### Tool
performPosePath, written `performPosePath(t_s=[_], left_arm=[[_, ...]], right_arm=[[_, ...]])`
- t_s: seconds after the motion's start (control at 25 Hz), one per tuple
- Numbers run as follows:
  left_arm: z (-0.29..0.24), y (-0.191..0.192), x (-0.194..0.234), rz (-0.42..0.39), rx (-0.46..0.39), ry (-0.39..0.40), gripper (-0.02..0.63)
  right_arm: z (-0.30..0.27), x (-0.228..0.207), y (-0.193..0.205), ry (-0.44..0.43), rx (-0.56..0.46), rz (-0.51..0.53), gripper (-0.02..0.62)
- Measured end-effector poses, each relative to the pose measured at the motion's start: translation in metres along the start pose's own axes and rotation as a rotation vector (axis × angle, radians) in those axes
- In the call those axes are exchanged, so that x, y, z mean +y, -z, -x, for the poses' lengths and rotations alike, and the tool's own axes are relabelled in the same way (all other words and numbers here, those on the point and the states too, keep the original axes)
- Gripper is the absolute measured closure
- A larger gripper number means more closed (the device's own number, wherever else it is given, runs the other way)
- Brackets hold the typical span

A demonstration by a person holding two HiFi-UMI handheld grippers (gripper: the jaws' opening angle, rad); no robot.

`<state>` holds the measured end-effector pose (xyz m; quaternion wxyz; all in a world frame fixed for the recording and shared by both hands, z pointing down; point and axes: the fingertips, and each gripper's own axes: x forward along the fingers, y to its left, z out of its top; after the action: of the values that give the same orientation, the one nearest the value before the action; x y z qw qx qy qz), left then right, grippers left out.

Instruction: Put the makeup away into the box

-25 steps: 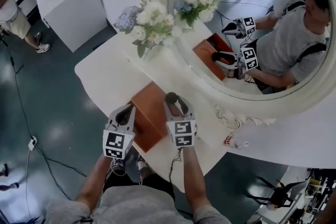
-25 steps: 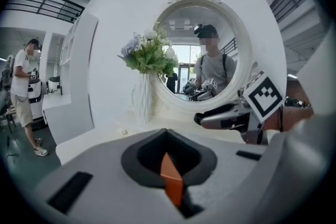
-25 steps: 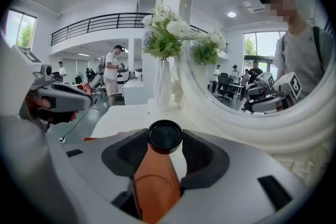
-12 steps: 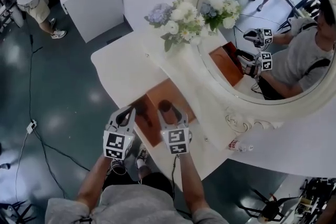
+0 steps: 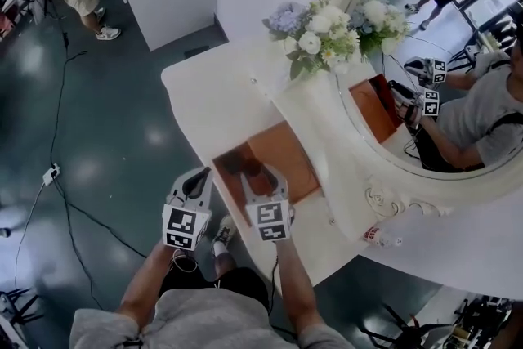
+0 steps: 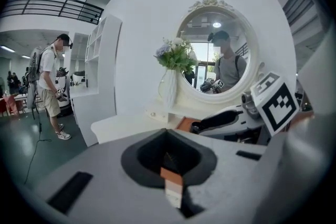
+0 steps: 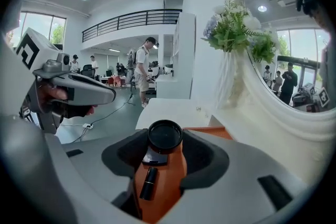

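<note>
Black round compact (image 7: pixel 165 136) pinched by right gripper (image 5: pixel 255 173) over orange box (image 5: pixel 286 151) at counter's front edge; to be lowered inside before release. Left gripper (image 5: pixel 196 181) pressed together, empty.

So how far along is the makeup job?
Done: lipstick and a dark square case lie in the box. In hand: right gripper holds a round black-capped item above it; left gripper shut, empty. Left: drop it in.

The round compact (image 7: pixel 165 136) looks smooth black plastic, the brown box (image 5: pixel 286 163) matt, the floor (image 5: pixel 106 143) glossy.
</note>
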<state>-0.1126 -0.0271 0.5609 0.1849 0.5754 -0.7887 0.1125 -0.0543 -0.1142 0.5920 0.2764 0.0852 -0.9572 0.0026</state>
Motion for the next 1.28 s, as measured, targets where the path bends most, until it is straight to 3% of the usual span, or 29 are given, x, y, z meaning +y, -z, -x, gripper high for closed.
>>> performPosePath(t_s=[0.68, 1.28], left_arm=[[0.005, 0.048, 0.013, 0.056, 0.071, -0.014, 0.606], [0.001, 0.063, 0.011, 0.052, 0.103, 0.004, 0.606]], right_arm=[[-0.036, 0.04, 0.057, -0.068, 0.13, 0.054, 0.379], [-0.048, 0.043, 0.084, -0.077, 0.224, -0.014, 0.377]])
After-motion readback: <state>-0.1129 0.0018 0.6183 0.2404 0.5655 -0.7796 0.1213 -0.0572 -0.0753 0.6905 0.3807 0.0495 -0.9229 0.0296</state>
